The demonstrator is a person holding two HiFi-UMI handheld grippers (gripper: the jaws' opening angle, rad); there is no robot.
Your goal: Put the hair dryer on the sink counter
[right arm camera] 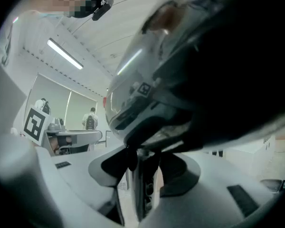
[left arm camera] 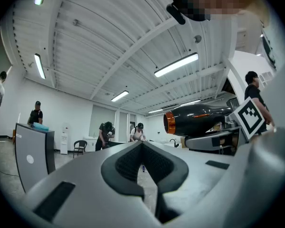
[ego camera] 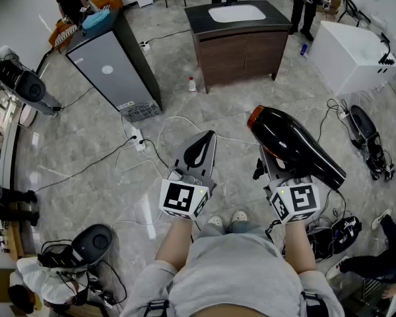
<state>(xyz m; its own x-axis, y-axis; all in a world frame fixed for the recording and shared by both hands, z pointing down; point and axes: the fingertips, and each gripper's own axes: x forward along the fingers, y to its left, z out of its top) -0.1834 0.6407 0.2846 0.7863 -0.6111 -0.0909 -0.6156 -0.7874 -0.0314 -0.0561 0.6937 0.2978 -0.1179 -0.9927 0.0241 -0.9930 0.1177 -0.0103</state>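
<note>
Since the right gripper (ego camera: 268, 164) pinches the hair dryer (ego camera: 294, 144) by its handle, it might twist loose before the sink counter (ego camera: 199, 13); left gripper (ego camera: 204, 142) closed, empty.

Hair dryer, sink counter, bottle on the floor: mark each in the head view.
hair dryer (ego camera: 292, 144), head view, middle of its black barrel.
sink counter (ego camera: 198, 15), head view, dark top left of the basin.
bottle (ego camera: 193, 84), head view, its white body.
</note>
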